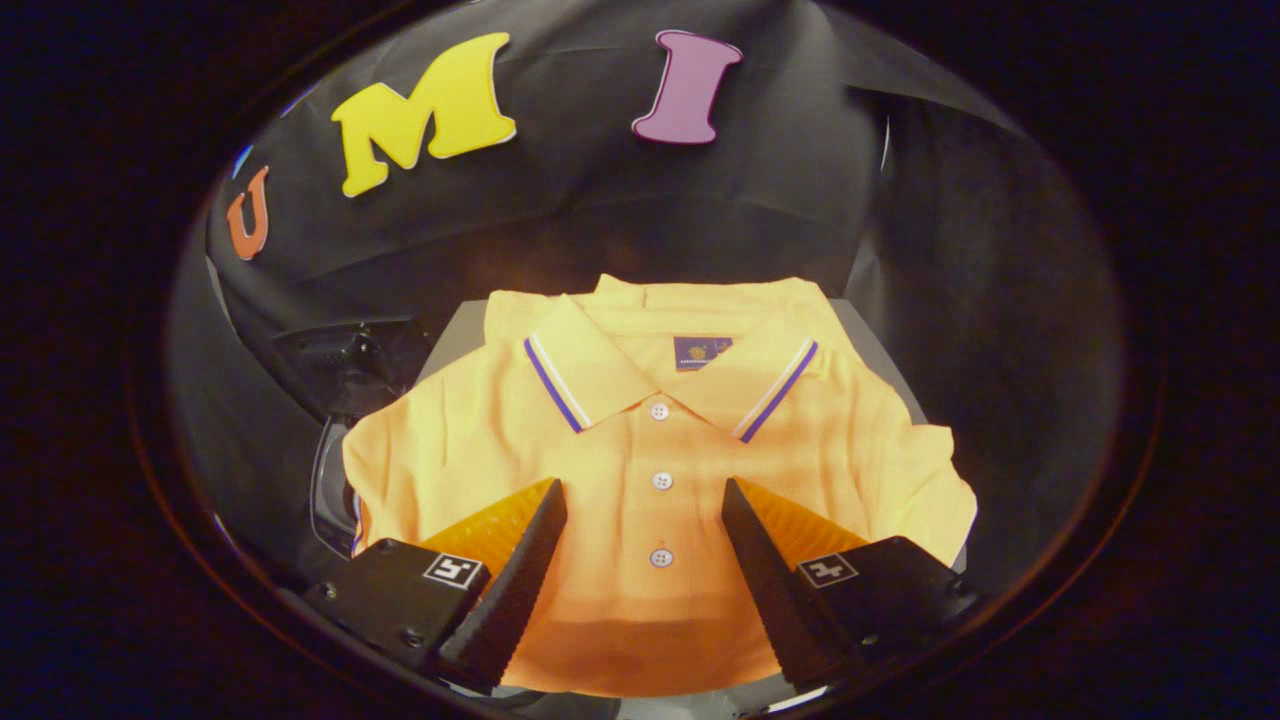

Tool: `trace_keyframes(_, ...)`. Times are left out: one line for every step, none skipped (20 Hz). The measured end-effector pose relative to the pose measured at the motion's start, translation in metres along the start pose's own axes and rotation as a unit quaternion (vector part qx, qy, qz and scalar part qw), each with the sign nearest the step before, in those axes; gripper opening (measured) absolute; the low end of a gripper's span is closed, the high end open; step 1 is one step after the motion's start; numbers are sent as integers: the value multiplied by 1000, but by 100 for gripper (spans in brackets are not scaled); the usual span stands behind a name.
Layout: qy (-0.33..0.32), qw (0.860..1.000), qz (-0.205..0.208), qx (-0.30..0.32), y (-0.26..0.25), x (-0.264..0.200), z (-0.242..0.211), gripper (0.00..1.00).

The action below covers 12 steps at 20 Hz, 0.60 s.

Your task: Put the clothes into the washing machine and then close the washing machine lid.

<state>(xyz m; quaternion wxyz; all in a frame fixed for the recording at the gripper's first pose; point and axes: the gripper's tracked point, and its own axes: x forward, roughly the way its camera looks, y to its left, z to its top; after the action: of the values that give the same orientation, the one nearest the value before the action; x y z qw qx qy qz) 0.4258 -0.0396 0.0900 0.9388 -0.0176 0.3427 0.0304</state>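
1 folded orange polo shirt (640,470) fills the frame's centre, ungrasped; my gripper (645,495) hangs spread wide above its buttons. Loading and lid-closing both remain.

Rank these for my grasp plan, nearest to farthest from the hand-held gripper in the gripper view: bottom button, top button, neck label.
With the hand-held gripper open over the orange polo shirt:
1. Bottom button, between the fingers.
2. Top button, ahead of the fingertips, where the collar meets.
3. Neck label, beyond, inside the collar.
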Motion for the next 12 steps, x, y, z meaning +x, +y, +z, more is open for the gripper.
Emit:
trace_keyframes(3,1000,4,-5,3,0,0,94)
trace_keyframes(7,1000,7,-10,5,-1,3,84)
trace_keyframes(13,1000,10,-14,4,2,2,71)
trace_keyframes(19,1000,12,-14,6,2,2,58)
trace_keyframes(19,1000,15,-7,6,4,4,45)
trace_keyframes(17,1000,14,8,6,3,7,27)
trace_keyframes(20,1000,15,10,6,4,5,8)
trace_keyframes(24,1000,15,12,5,3,4,7)
trace_keyframes(28,999,14,14,4,4,5,6)
trace_keyframes(32,999,11,21,4,3,6,6)
trace_keyframes(33,999,7,24,4,1,6,6)
trace_keyframes(34,999,-2,25,3,0,8,6)
